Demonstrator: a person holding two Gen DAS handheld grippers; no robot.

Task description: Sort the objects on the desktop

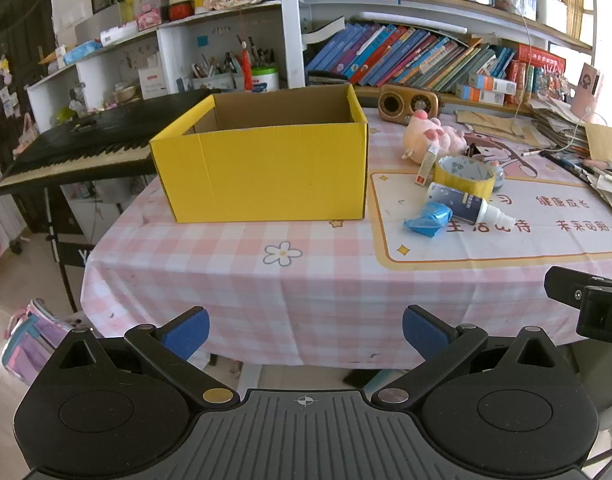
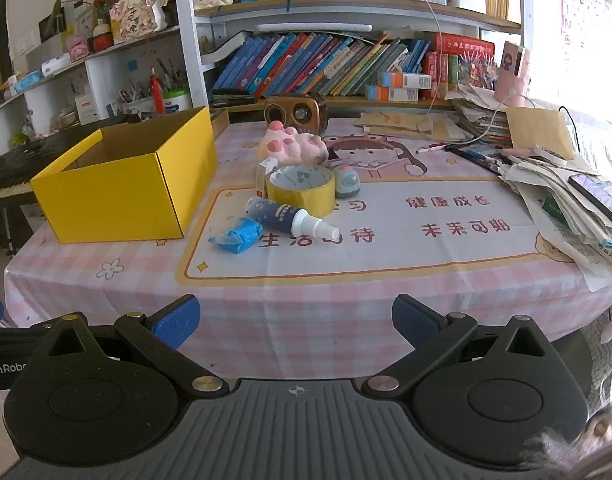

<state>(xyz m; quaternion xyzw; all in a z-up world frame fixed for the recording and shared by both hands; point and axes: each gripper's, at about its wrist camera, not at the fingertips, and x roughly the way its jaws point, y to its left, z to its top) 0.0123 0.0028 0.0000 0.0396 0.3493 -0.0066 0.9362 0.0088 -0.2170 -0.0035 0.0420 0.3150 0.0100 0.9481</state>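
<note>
Left gripper and right gripper hover with fingers apart, holding nothing. Beyond them on the worktop: blue packet, spray bottle, yellow tape roll, pink plush; open yellow box at left.

Open yellow cardboard box sits left of centre. Yellow tape roll, blue crumpled wrapper centre. Right gripper spread wide, empty, bottom.

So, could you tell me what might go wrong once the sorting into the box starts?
1. The spray bottle lies on its side, touching the tape roll; it may roll away when nudged.
2. The items sit in a tight cluster, so open fingers reaching for the blue wad could knock its neighbours.
3. The yellow box stands near the table's left edge and could be pushed off.
</note>
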